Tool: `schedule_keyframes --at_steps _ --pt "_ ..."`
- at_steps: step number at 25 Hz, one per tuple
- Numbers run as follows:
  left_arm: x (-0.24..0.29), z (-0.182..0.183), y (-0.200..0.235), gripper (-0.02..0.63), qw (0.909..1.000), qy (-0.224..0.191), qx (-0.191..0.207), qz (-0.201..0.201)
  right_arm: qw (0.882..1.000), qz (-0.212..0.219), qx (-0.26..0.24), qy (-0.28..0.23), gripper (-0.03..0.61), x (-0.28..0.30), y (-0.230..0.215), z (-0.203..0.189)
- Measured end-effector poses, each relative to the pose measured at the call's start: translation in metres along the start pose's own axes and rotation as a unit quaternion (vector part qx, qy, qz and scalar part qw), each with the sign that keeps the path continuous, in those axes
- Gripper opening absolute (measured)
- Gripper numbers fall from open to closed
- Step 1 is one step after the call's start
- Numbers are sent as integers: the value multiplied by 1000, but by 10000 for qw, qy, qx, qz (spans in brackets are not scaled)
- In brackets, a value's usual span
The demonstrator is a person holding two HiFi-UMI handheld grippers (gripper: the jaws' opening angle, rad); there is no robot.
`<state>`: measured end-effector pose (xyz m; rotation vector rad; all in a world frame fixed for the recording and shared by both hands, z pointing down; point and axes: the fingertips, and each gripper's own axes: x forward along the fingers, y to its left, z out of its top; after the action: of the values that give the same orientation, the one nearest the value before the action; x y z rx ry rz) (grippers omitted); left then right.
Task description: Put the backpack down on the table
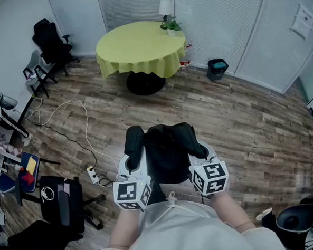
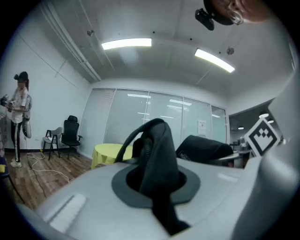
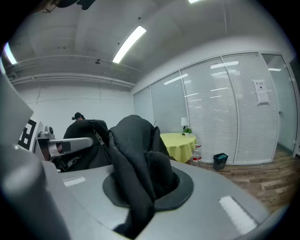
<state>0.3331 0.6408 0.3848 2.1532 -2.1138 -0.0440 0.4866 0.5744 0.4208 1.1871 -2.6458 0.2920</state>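
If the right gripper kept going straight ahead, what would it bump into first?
The right gripper is shut on the backpack strap, which would travel with it. Beyond that the floor looks free up to the yellow table, probably the first thing met, though depth is unclear.

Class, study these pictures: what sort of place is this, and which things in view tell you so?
Most likely an office or meeting room: glass walls fitted with blinds, a black office chair by the wall, and a round table under a yellow cloth.
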Motion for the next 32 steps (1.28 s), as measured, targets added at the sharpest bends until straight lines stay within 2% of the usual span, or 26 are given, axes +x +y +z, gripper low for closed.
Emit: schedule_keyframes --at_steps 12,17,24,32 --pt "11 -10 7 25 9999 89 -52 -48 9999 -11 93 74 37 14 -4 -8" --pt "35 -18 22 25 9997 225 -92 -68 9995 -3 275 181 37 40 -11 -11" --pt "107 -15 67 25 9991 359 -173 -171 9989 -36 333 316 37 117 -23 7" --pt "221 17 155 25 9985 372 -237 -338 9988 -137 352 310 37 248 -31 66"
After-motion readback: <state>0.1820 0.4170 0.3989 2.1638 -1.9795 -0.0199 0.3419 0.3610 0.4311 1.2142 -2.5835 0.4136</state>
